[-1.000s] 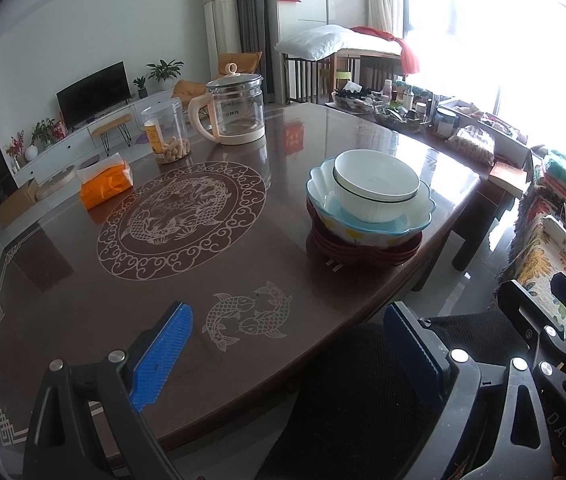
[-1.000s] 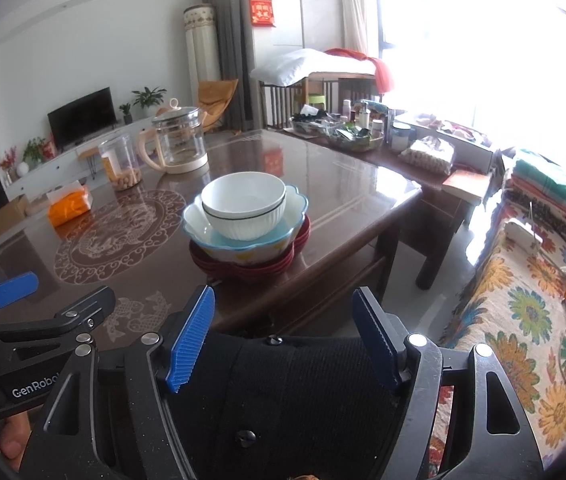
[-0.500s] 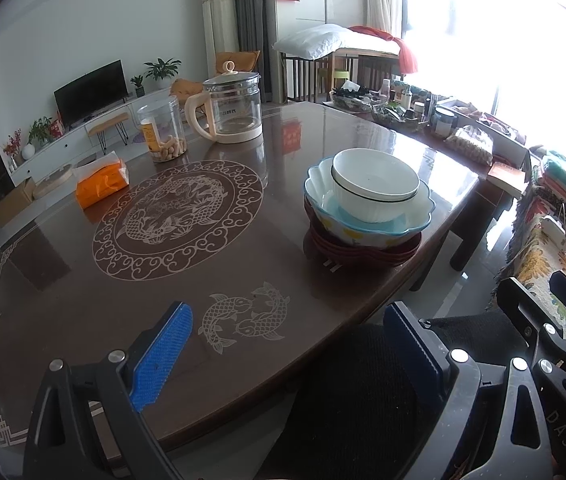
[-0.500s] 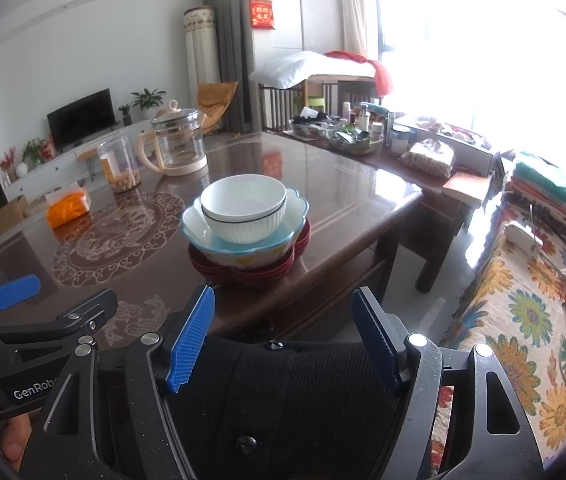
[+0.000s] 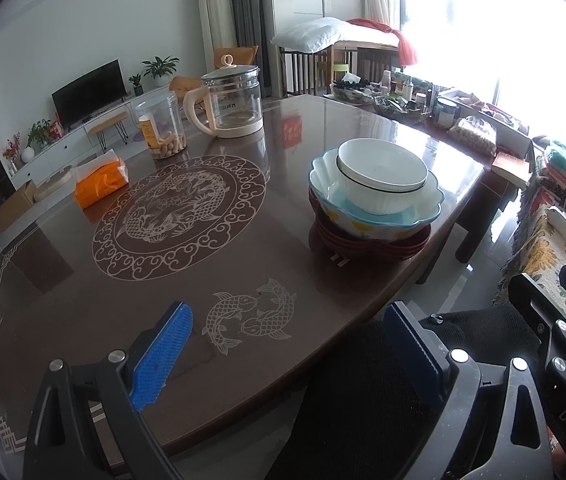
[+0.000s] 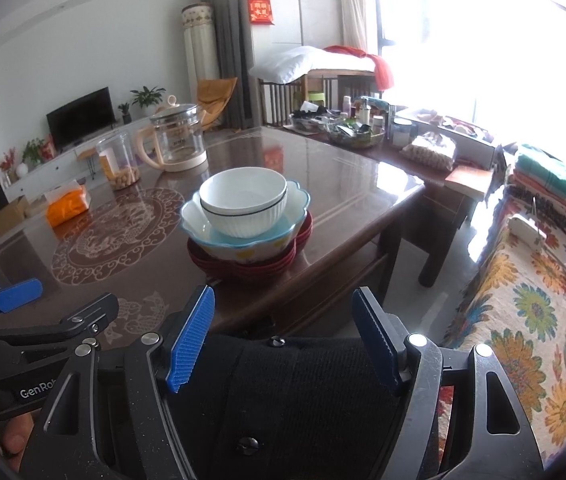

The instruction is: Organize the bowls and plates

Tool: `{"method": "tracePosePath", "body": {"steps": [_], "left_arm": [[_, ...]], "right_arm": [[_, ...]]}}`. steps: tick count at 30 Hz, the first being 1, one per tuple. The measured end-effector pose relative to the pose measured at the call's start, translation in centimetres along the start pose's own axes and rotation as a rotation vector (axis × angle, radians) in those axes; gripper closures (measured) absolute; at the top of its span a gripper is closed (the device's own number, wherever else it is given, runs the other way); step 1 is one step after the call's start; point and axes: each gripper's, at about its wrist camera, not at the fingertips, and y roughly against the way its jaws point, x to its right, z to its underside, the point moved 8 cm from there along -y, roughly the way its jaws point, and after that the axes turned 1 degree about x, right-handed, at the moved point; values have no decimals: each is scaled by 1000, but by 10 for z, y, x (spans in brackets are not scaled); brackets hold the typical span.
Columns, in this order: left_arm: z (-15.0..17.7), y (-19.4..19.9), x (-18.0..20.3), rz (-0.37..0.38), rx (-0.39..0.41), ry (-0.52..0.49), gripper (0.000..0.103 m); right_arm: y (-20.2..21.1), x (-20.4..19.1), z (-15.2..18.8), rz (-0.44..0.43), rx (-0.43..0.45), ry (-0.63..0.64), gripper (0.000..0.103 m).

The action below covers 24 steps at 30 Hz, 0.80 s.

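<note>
Glossy brown table point(image 5: 243, 248), bright living-room

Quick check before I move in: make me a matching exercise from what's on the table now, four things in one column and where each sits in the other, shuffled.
Things:
1. white bowl
2. blue-rimmed bowl
3. red plates
4. glass kettle

Places:
A. bottom of the stack, on the table
B. far side of the table, beside the snack jar
C. top of the stack
D. middle of the stack, under the white bowl

Pairs: 1-C, 2-D, 3-A, 4-B
</note>
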Motion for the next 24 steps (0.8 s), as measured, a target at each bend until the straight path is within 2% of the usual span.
{"method": "tracePosePath", "body": {"steps": [4, 8, 12, 20, 24], "left_arm": [[-13, 4, -6, 9, 30, -20, 7], [-26, 11, -13, 13, 65, -8, 7], [-24, 12, -11, 62, 49, 38, 7], [-16, 2, 11, 119, 10, 0, 7], [-20, 2, 13, 104, 20, 5, 7]], "right_arm": [[1, 2, -4, -19, 4, -18, 28], [0, 11, -10, 12, 0, -35, 28], [-2, 14, -11, 20, -10, -53, 28], [-9, 10, -5, 15, -30, -31, 28], [-9, 15, -6, 19, -28, -50, 28]]}}
